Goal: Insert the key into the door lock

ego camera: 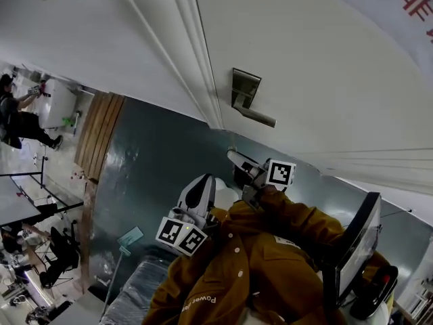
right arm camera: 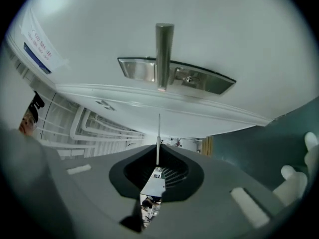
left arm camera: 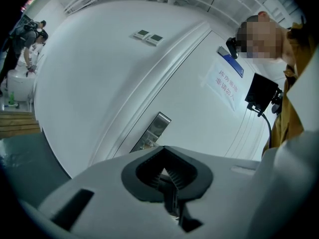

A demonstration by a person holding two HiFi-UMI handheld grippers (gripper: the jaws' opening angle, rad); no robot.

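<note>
The white door (ego camera: 325,66) carries a steel lock plate (ego camera: 245,88) with a lever handle (ego camera: 257,117). In the right gripper view the lock plate (right arm camera: 199,78) lies crosswise just ahead, the handle (right arm camera: 163,54) points toward the camera, and a small round keyhole (right arm camera: 188,78) sits right of the handle. My right gripper (right arm camera: 158,159) is shut on a thin key (right arm camera: 158,133), seen edge on, whose tip stops short of the door below the handle. In the head view the right gripper (ego camera: 238,160) is below the handle. My left gripper (left arm camera: 167,171) is shut and empty, lower left (ego camera: 201,189).
A raised door moulding (ego camera: 196,59) runs left of the lock. Dark green floor (ego camera: 155,175) and wooden planks (ego camera: 98,134) lie beside the door. A person (ego camera: 17,117) bends over a white appliance (ego camera: 57,103) far left. A black screen (ego camera: 355,249) hangs at my right side.
</note>
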